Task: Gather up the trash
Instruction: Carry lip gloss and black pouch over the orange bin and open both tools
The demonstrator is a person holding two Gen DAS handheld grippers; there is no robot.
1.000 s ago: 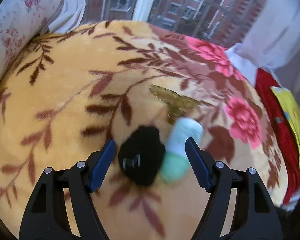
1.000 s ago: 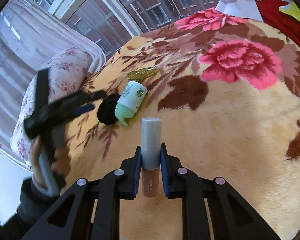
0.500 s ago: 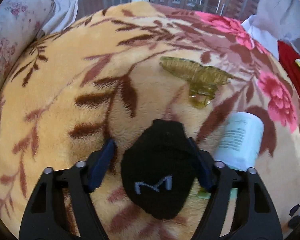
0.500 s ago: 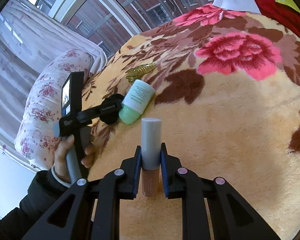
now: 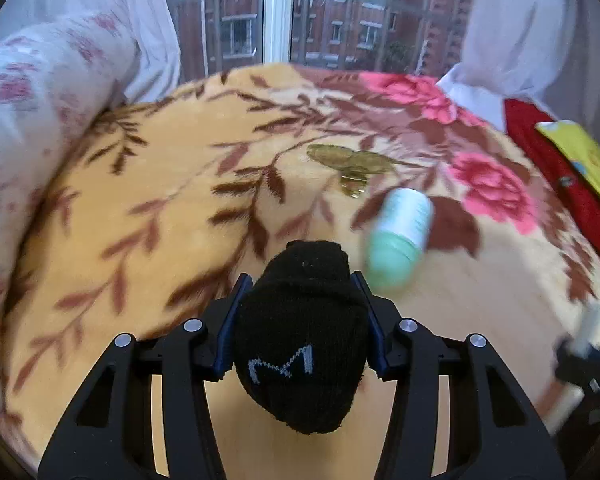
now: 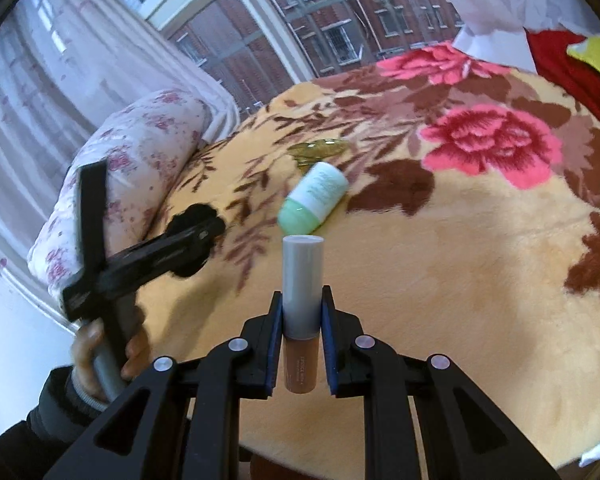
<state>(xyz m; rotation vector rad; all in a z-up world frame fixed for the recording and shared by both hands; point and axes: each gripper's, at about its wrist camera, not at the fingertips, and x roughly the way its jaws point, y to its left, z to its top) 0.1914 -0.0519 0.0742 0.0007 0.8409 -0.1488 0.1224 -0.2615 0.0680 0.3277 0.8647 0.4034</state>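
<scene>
1. Left gripper (image 5: 300, 312) is closing its jaws on a black sock (image 5: 300, 332) above the floral blanket (image 5: 160, 220).
2. Right gripper (image 6: 302, 336) is clamping a makeup tube (image 6: 302, 280).
3. Green bottle (image 6: 314, 194) and hair clip (image 5: 350, 162) are lying mid-blanket, near the window (image 5: 278, 12).

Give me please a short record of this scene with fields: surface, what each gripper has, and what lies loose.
surface: floral plush blanket on a bed
left gripper: jaws closing, pads on both sides of the black sock
right gripper: shut on the foundation tube, grey cap forward
loose items: green-capped white bottle lying on its side; amber hair claw just beyond it
background: floral pillow, window with brick buildings outside
</scene>
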